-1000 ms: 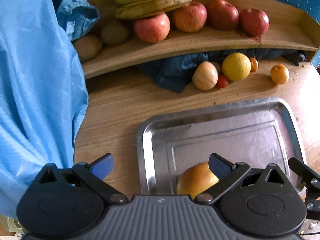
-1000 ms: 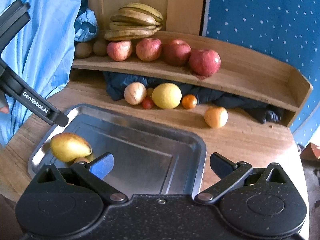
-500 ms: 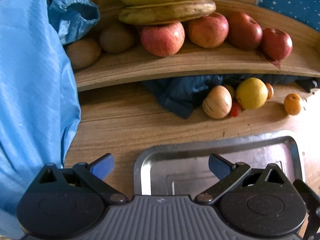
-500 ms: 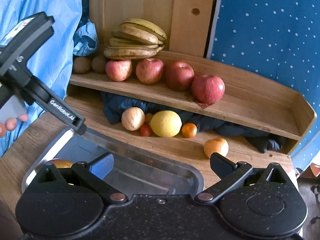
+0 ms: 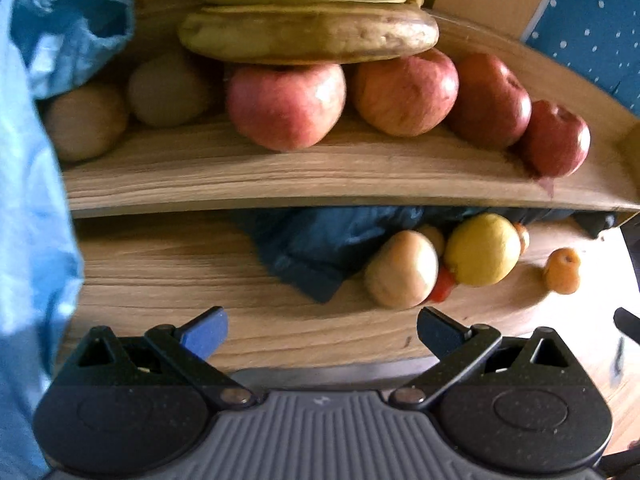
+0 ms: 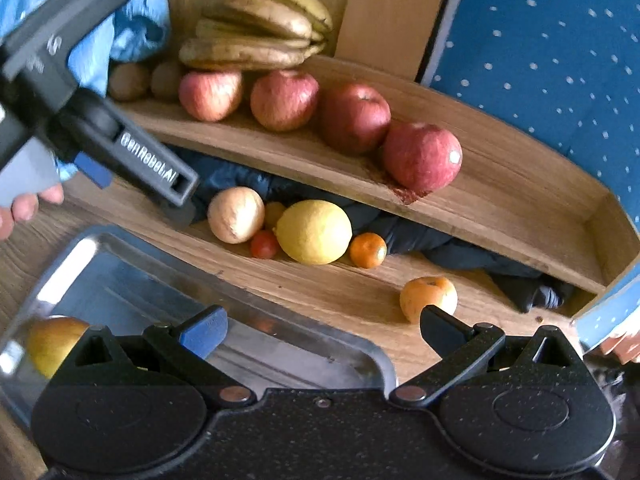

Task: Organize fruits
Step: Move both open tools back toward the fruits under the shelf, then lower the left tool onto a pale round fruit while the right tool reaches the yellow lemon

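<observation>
Holding nothing, both spread grippers, left gripper (image 5: 322,330) and right gripper (image 6: 323,331), hover; one pear (image 6: 54,344) sits lower-left in the tray (image 6: 120,264), loose fruit (image 6: 314,232) remaining mid-frame.

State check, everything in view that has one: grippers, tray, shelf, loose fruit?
left gripper: open, empty
right gripper: open, empty
tray: holds one pear
shelf: loaded with apples, bananas
lemon: loose on table
</observation>
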